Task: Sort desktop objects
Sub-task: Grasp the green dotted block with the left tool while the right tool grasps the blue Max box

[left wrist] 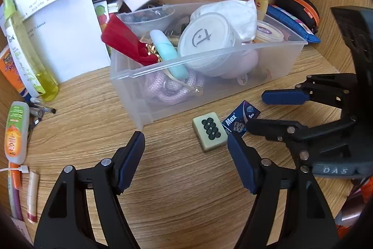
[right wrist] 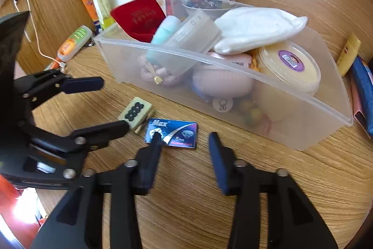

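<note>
Both grippers hang low over the wooden desk (left wrist: pixel 181 190) with their jaws spread and nothing between them. The left gripper (left wrist: pixel 185 144) sits just in front of the clear bin (left wrist: pixel 209 60), its right finger close beside a mahjong tile (left wrist: pixel 209 131) that lies flat on the desk, black dots up. Touching the tile's right edge is a small blue Max box (left wrist: pixel 241 118), also flat on the desk and just short of the bin's front wall. The right gripper (right wrist: pixel 184 140) points at this box (right wrist: pixel 172 132); its left fingertip overlaps the box's near edge in the right wrist view, though contact cannot be told. In that view the tile (right wrist: pixel 135 112) lies left of the box, with the left gripper (right wrist: pixel 109 104) open around it from the left side. The bin (right wrist: pixel 233 71) is full: a red pouch (left wrist: pixel 126 41), a mint tube (left wrist: pixel 169 53), a white tub (left wrist: pixel 208 39), a white cloth (right wrist: pixel 258 27), a yellow-lidded tub (right wrist: pixel 289 64) and pink knitted cord (left wrist: pixel 167 88). Left of the bin stand a yellow bottle (left wrist: pixel 28 48) and white papers (left wrist: pixel 67 22); an orange-green tube (left wrist: pixel 16 130) lies at the desk's left edge. Right of the bin lie a blue pouch (left wrist: pixel 293 22) and an orange-trimmed black case (left wrist: pixel 298 6).
</note>
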A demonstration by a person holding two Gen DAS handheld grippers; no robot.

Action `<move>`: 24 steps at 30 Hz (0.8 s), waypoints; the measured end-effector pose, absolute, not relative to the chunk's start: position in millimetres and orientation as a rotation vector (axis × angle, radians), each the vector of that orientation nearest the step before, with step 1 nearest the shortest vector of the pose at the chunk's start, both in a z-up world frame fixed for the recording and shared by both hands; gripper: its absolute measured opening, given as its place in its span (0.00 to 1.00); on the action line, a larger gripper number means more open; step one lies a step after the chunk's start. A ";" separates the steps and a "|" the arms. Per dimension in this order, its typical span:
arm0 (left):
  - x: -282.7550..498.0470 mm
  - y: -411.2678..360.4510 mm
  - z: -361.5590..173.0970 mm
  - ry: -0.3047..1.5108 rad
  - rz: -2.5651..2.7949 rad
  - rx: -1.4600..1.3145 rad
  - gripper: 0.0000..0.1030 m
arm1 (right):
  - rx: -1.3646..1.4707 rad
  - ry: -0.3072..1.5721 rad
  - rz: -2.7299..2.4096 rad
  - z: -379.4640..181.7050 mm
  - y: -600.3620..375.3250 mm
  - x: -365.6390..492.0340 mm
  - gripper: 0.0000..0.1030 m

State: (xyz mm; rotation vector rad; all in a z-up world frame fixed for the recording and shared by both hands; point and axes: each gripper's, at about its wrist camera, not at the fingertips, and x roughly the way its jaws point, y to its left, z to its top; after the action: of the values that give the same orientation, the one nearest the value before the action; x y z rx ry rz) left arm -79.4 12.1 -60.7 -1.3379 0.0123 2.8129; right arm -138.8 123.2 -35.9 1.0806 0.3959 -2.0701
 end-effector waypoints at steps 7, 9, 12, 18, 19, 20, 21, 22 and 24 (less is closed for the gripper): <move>-89.5 19.2 -61.8 0.028 2.801 -1.348 0.69 | 1.117 0.370 -2.068 -40.3 135.7 -146.4 0.42; -94.0 19.8 -61.8 0.023 2.791 -1.345 0.65 | 1.109 0.383 -2.077 -40.0 139.5 -143.2 0.48; -100.5 20.5 -65.6 0.007 2.760 -1.359 0.56 | 1.104 0.404 -2.073 -41.0 141.3 -137.9 0.55; -96.6 15.2 -67.8 -0.021 2.745 -1.348 0.51 | 1.090 0.442 -2.041 -43.8 125.9 -129.0 0.56; -95.8 13.6 -68.0 -0.016 2.747 -1.346 0.49 | 1.087 0.454 -2.039 -44.9 121.2 -128.3 0.56; -95.8 12.3 -68.3 -0.013 2.746 -1.347 0.40 | 1.077 0.465 -2.044 -45.2 118.3 -127.5 0.56; -96.7 10.7 -69.4 -0.011 2.746 -1.354 0.33 | 1.068 0.479 -2.045 -45.8 114.6 -126.5 0.56; -98.2 8.1 -70.6 -0.017 2.748 -1.367 0.32 | 1.060 0.486 -2.049 -45.9 111.7 -125.9 0.56; -99.5 3.2 -70.3 -0.029 2.758 -1.364 0.32 | 1.049 0.495 -2.052 -46.8 107.3 -125.5 0.56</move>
State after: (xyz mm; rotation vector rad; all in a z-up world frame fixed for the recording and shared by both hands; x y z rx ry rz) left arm -99.5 3.2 -70.3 -1.3639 -0.0286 2.7581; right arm -125.5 107.3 -46.8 1.0487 0.4950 -2.0524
